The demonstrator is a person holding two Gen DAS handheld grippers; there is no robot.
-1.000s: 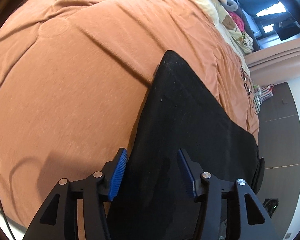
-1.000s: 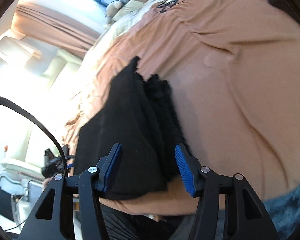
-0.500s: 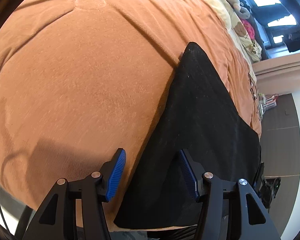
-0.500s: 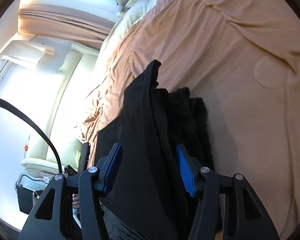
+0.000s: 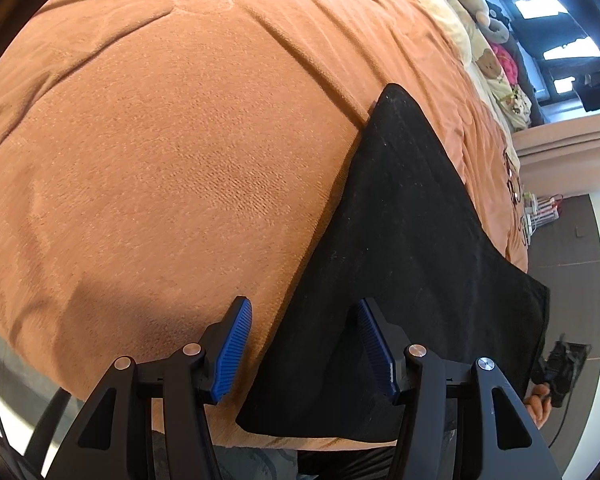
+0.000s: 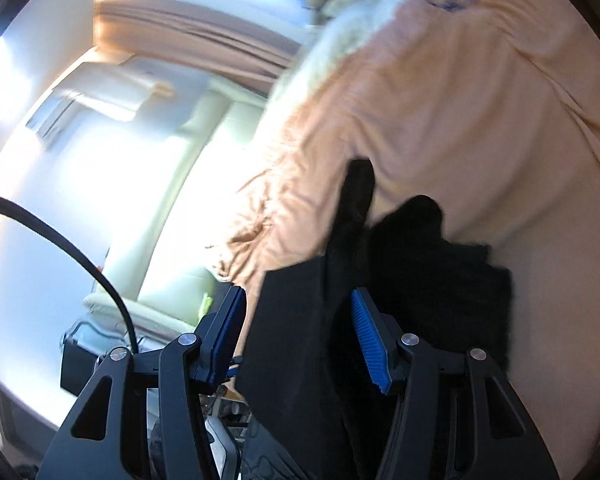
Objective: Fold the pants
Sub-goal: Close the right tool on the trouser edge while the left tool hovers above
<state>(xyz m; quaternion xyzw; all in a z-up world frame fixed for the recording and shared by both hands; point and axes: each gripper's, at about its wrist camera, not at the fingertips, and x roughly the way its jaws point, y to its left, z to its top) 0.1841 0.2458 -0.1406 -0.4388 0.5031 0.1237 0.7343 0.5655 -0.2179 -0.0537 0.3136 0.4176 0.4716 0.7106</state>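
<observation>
Black pants (image 5: 412, 248) lay flat on the bed (image 5: 172, 152), toward 1 o'clock, for folding. Left tool (image 5: 304, 344) and right tool (image 6: 296, 340) hovered with jaws apart, gripping nothing; edges stayed reachable.

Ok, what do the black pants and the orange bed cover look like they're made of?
Black pants: a matte woven or fine-knit fabric, probably cotton or a blend; faint ribbed lines and pale lint specks show, with no sheen. Orange bed cover: plush fleece or terry-like fabric, with a short nubby pile, soft creases and an embossed circle. The exact fibre of either can't be told.
</observation>
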